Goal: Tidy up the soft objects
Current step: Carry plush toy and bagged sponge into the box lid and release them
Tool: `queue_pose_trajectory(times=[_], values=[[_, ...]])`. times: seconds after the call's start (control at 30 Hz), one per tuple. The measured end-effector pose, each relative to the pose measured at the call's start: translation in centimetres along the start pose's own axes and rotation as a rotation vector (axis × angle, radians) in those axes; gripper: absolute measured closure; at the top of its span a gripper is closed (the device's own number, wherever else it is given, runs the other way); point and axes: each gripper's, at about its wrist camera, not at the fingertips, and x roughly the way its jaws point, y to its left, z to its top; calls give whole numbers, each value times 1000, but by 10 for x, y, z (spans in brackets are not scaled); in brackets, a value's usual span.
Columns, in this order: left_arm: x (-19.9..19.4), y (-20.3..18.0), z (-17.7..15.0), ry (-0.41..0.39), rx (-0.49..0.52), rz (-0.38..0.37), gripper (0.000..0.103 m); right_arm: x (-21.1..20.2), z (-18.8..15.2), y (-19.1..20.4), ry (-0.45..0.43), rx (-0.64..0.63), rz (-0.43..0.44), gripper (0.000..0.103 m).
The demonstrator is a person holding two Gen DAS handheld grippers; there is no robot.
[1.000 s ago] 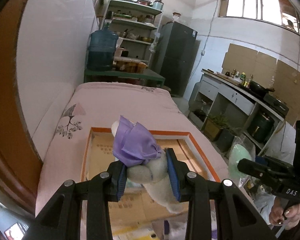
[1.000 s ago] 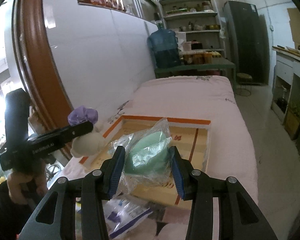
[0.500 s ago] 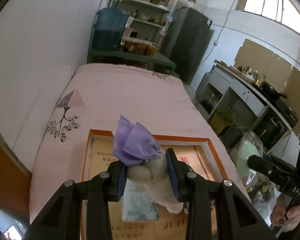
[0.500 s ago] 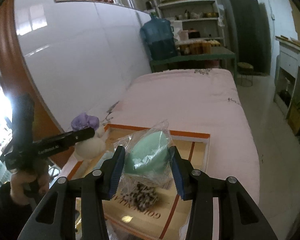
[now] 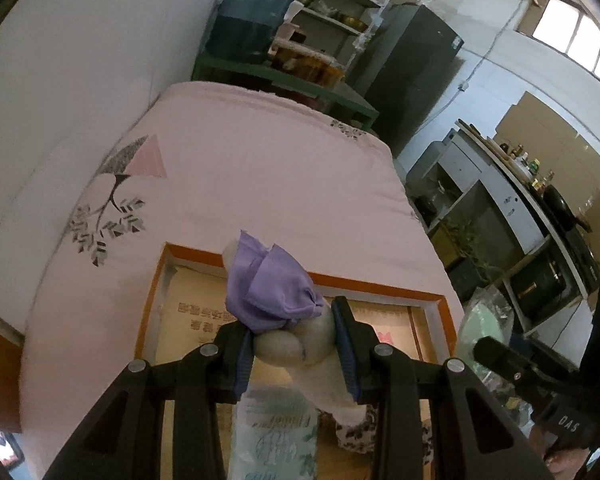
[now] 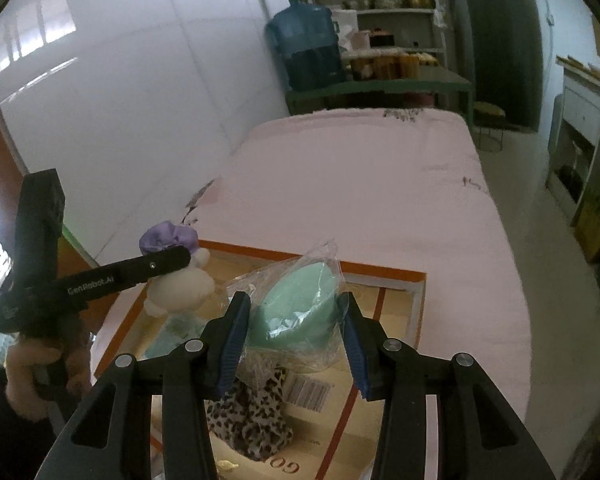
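Observation:
My left gripper (image 5: 294,346) is shut on a white plush toy (image 5: 296,348) with a purple cloth cap; in the right wrist view the same plush toy (image 6: 180,286) hangs under the left gripper's finger. My right gripper (image 6: 294,324) is shut on a mint-green soft object in a clear plastic bag (image 6: 300,308). Both are held above an open cardboard box with an orange rim (image 5: 380,288) (image 6: 380,270) that lies on a pink bed. Inside the box lie a leopard-print soft item (image 6: 252,416) and a pale packet of tissues (image 5: 272,432).
The pink bedspread (image 6: 360,184) stretches beyond the box to a green shelf with a blue water jug (image 6: 308,52). A white wall runs along the left. A kitchen counter (image 5: 512,200) and floor lie to the right. A person's hand (image 6: 40,368) holds the left gripper.
Both grippers have moved forward and slightly down over the box with their loads still held. The box's inside, with the leopard-print item and the packet, has come into view beneath them.

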Motion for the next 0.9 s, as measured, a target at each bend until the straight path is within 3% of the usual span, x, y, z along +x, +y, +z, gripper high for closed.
queue_pose_trajectory(times=[0.5, 0.9], values=[[32, 18, -2, 50, -115, 22, 66, 43, 0, -18, 79, 83, -9, 57], [44, 23, -7, 65, -140, 27, 66, 57, -6, -19, 109, 86, -10, 57]])
